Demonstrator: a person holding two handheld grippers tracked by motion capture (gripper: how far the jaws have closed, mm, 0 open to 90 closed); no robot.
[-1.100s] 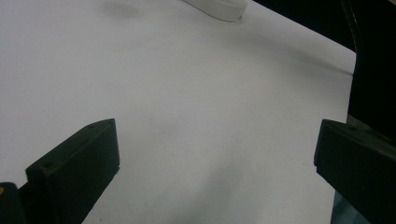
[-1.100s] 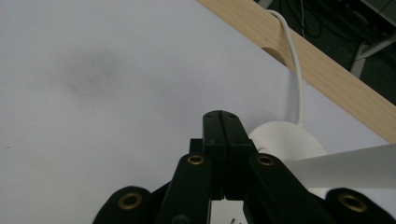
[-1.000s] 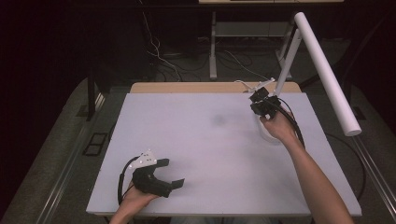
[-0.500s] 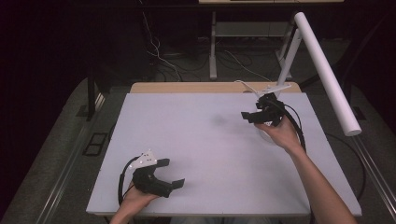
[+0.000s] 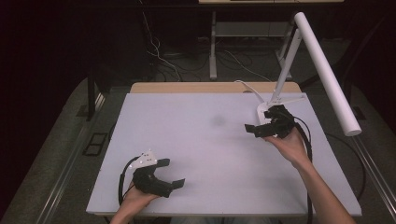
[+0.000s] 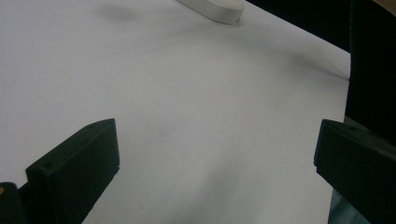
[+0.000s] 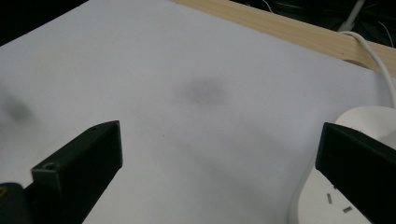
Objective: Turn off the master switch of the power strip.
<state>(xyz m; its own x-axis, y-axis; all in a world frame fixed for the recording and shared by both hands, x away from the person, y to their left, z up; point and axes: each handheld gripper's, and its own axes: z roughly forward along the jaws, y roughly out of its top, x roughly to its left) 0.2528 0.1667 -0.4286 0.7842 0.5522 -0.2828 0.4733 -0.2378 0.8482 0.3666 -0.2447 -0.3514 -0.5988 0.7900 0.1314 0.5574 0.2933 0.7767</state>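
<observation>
My left gripper (image 5: 169, 173) rests low over the front left of the white table top (image 5: 196, 140), held in a hand, jaws wide apart with nothing between them. In its own view the left gripper (image 6: 215, 163) has only bare white surface between the jaws. My right gripper (image 5: 252, 129) hovers at the right side of the table, just in front of the white lamp base (image 5: 264, 111), open and empty. In the right gripper view the gripper (image 7: 219, 168) looks across the table, with the lamp base (image 7: 369, 122) at the right jaw.
A white desk lamp (image 5: 327, 74) rises from its base at the back right, its long tube head slanting over the table's right edge. Its white cable (image 7: 373, 51) curves past the wooden back edge (image 5: 210, 87). A faint grey smudge (image 5: 218, 121) marks the middle.
My right gripper has moved left and toward the front, away from the lamp base, and turned to face across the table. The left gripper has stayed put.
</observation>
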